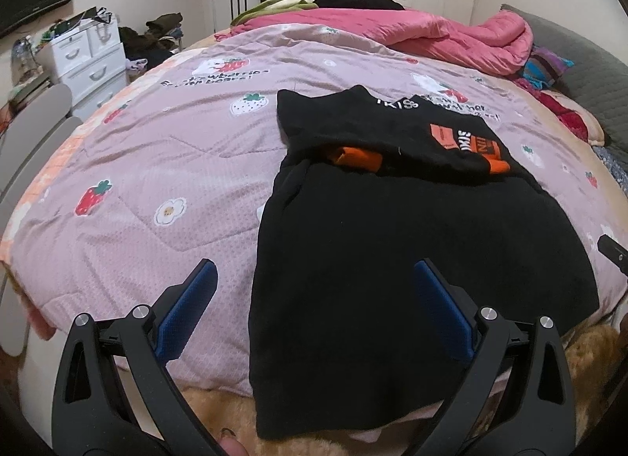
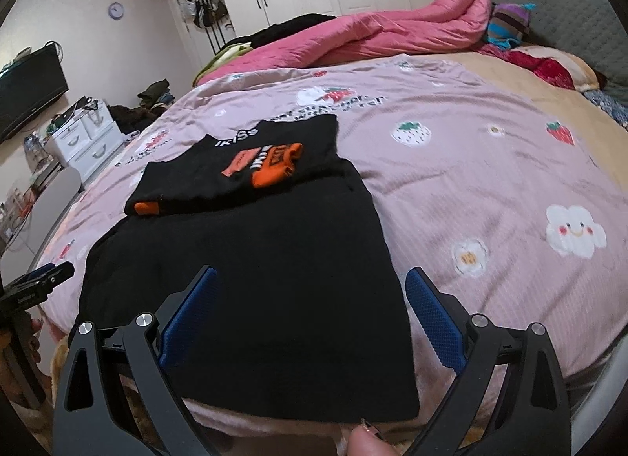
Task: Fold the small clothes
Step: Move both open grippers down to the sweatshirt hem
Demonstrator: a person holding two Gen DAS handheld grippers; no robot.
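Observation:
A black garment with orange cuffs and an orange patch [image 1: 392, 244] lies on the pink strawberry quilt [image 1: 157, 165]. Its upper half with the sleeves is folded over the lower part. It also shows in the right wrist view [image 2: 255, 279]. My left gripper [image 1: 314, 283] is open and empty, hovering above the garment's near left edge. My right gripper [image 2: 310, 291] is open and empty above the garment's near right corner. The left gripper's tip shows at the left edge of the right wrist view [image 2: 43, 279]. The right gripper's tip shows at the right edge of the left wrist view [image 1: 612, 254].
A rolled pink duvet [image 1: 451, 32] and dark clothes lie at the far side of the bed. A grey headboard [image 2: 569, 12] and pillows are at the right. A white drawer unit [image 1: 90, 59] and a TV [image 2: 27, 91] stand left of the bed.

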